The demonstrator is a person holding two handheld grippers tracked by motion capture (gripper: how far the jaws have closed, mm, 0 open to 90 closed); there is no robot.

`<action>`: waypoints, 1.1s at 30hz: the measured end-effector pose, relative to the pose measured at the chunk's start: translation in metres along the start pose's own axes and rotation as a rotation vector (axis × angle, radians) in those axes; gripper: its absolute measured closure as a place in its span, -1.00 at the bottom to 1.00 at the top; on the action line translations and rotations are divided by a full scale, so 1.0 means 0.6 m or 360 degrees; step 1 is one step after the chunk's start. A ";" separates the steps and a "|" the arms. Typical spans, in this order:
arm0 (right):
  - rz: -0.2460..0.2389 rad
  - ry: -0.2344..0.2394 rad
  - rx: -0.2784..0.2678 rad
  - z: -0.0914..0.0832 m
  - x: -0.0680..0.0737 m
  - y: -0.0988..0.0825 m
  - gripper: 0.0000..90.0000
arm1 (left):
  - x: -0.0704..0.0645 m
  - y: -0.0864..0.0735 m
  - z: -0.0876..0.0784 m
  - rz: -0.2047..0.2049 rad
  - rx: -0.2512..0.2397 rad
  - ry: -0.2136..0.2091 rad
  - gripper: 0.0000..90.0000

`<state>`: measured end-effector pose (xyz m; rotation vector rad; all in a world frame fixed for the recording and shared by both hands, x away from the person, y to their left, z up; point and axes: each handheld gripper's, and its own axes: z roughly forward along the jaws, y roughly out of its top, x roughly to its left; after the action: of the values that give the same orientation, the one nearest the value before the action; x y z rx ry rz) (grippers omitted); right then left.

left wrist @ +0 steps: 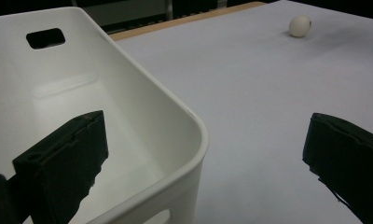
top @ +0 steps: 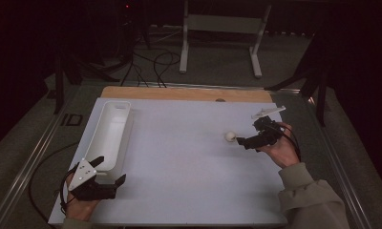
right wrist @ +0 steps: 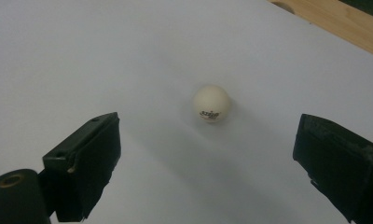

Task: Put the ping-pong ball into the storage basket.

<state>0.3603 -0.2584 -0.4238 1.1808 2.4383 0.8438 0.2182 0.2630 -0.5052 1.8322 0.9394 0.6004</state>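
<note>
The ball (right wrist: pixel 212 103), centre frame, is judged light, smooth, roll-prone (thin shell); the spread right hand-held gripper (right wrist: pixel 205 158) should be closed across its widest part.

We could not read the small print on the ball (right wrist: pixel 211 103), too blurred in the right gripper view; the white bin (left wrist: pixel 128 116) ran off the left gripper view's left and bottom edges, its near handle slot cut short
</note>
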 end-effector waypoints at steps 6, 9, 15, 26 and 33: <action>-0.0020 0.0003 -0.0006 0.001 -0.002 0.014 -0.84 | 0.000 0.000 0.000 0.0000 0.0002 -0.0004 -0.99; -0.0039 -0.0004 -0.0003 0.004 -0.003 0.018 -0.84 | 0.000 0.000 0.000 0.0000 0.0002 -0.0004 -0.99; -0.0067 -0.0004 -0.0004 0.005 -0.003 0.027 -0.84 | 0.000 0.000 0.001 -0.0001 0.0005 -0.0007 -0.99; -0.0084 0.0012 0.0008 0.029 -0.008 0.037 -0.84 | -0.001 0.000 0.001 0.0003 0.0007 -0.0008 -0.99; -0.0073 0.0022 0.0031 0.044 -0.013 0.042 -0.84 | -0.001 0.000 0.001 0.0005 0.0009 -0.0010 -0.99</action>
<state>0.3935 -0.2426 -0.4285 1.1249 2.4801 0.8199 0.2184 0.2622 -0.5057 1.8397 0.9351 0.5943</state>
